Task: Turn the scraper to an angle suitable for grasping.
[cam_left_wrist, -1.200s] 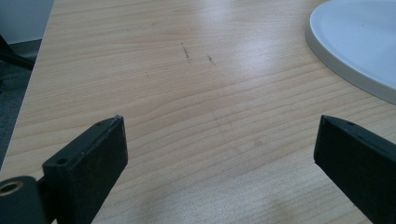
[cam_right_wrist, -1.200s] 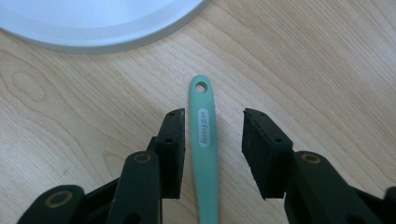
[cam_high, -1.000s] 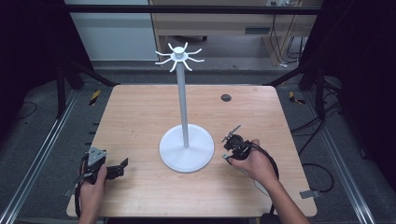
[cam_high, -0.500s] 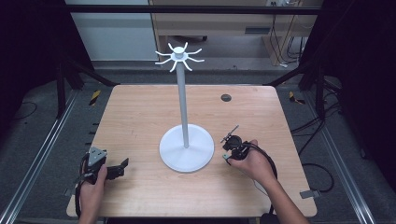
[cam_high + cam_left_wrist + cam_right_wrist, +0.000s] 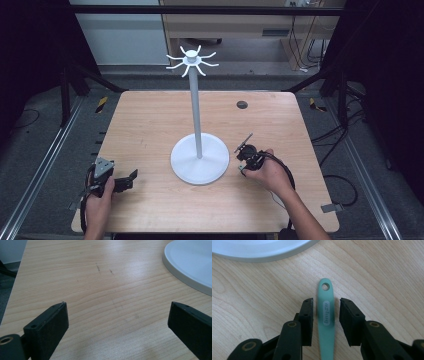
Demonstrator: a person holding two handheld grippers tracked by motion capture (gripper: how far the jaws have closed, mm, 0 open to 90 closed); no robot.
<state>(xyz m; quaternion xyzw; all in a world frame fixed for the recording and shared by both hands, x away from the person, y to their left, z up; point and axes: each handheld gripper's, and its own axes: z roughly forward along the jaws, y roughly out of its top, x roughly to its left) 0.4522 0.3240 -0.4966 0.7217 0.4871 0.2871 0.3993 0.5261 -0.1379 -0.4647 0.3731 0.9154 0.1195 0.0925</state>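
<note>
The jaws of the right gripper (image 5: 326, 322) have just been closing around 1 green handle (image 5: 326, 322), which lies flat on the bench (image 5: 150, 125) beside 1 white hook stand (image 5: 198, 160); gaps remain, so a grasp seems imminent. The left gripper (image 5: 117, 322) is held with jaws wide apart, empty.

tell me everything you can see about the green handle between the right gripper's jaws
The green handle is a flat, slim mint-green strip, plastic by its look, with a rounded end pierced by a small hanging hole and a grey oval label. It lies flat on the wooden table, its holed end toward the white stand base. The right gripper straddles it, jaws just closing, narrow gaps on both sides.
</note>
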